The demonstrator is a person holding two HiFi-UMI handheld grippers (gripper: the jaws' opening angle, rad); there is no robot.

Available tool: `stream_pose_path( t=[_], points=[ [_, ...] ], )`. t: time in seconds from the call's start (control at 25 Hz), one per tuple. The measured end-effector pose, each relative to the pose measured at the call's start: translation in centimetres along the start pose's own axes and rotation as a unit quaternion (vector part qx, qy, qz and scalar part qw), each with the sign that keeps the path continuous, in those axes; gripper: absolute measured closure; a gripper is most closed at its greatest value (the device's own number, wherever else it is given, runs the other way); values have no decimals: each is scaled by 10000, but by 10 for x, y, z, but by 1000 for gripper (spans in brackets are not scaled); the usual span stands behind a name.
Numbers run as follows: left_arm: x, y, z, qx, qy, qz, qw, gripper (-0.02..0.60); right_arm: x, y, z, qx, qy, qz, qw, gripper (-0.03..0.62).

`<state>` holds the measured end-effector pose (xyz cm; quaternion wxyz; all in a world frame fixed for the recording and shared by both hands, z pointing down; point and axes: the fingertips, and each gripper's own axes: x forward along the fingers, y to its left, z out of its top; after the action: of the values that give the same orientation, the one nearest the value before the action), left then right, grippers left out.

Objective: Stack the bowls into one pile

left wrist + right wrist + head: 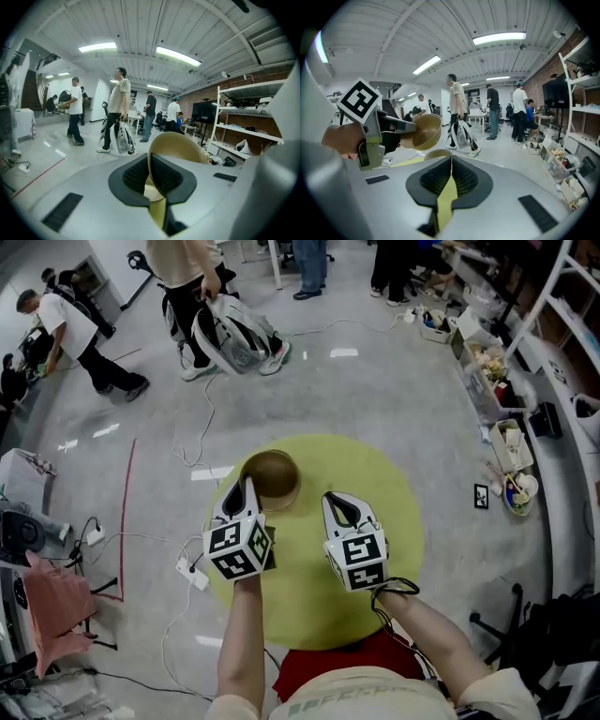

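A tan bowl (272, 472) hangs a little above the round yellow-green table (309, 596), with my left gripper (247, 487) shut on its near rim. In the left gripper view the rim (174, 143) stands pinched between the jaws. The right gripper view shows the held bowl (423, 131) tilted in the left gripper (377, 133), with a second bowl (437, 153) on the table just beneath it. My right gripper (339, 503) hovers over the table to the right of the bowls, jaws pressed together on nothing (451, 160).
Cables and a power strip (192, 572) lie on the floor left of the table. People stand and walk at the far side; one carries a bag (234, 334). Shelves and bins (511, 446) line the right wall.
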<state>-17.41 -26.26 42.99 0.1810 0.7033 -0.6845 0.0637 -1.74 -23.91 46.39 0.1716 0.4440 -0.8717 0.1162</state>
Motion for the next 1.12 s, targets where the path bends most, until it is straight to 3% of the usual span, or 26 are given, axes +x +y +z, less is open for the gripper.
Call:
stream_pose_path(
  t=[0.52, 1.12],
  points=[
    [64, 17, -35, -169, 316, 268, 9990, 551, 45, -28, -22, 149, 346, 30, 9993, 557],
    [105, 33, -65, -188, 616, 385, 9972, 551, 86, -35, -44, 249, 596, 174, 9978, 557]
  ],
)
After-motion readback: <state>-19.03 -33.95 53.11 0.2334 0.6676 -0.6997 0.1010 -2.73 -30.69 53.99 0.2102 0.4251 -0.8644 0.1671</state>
